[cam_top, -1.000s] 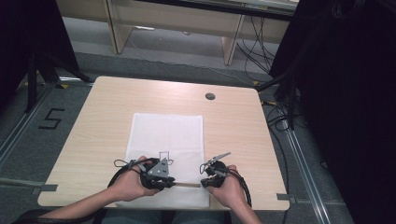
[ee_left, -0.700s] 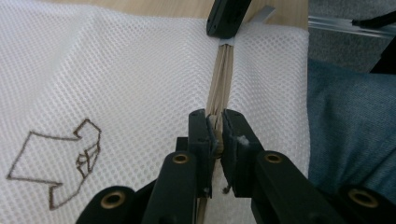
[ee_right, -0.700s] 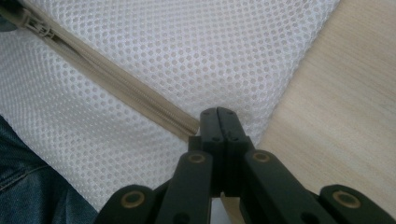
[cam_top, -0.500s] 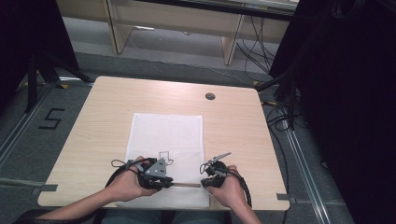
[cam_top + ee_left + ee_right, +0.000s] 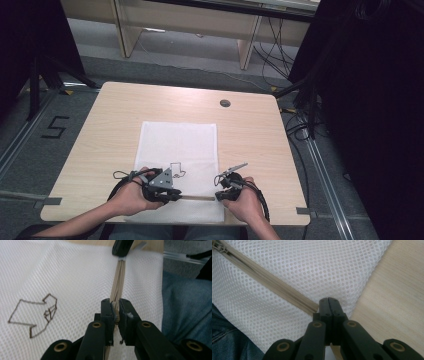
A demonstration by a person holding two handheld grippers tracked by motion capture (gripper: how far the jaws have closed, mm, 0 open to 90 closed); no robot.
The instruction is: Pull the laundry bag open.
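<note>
A white mesh bag (image 5: 179, 150) lies flat on the wooden table (image 5: 115, 115), and a beige zipper (image 5: 197, 198) runs along its near edge. My left gripper (image 5: 172, 195) is shut on the zipper pull (image 5: 115, 312). In the left gripper view the zipper (image 5: 118, 277) stretches away to the right gripper (image 5: 121, 248). My right gripper (image 5: 218, 196) is shut on the zipper's end (image 5: 314, 307) at the bag's corner. In the right gripper view the zipper (image 5: 269, 282) runs up and left to the slider (image 5: 218, 247).
A brown outline drawing (image 5: 35, 315) marks the mesh beside the left gripper. A round cable hole (image 5: 225, 103) sits at the table's far right. The person's jeans (image 5: 185, 310) lie just past the near table edge. Bare wood (image 5: 392, 290) lies right of the bag.
My left gripper has drifted slightly to the left along the zipper line. The right gripper has stayed in place.
</note>
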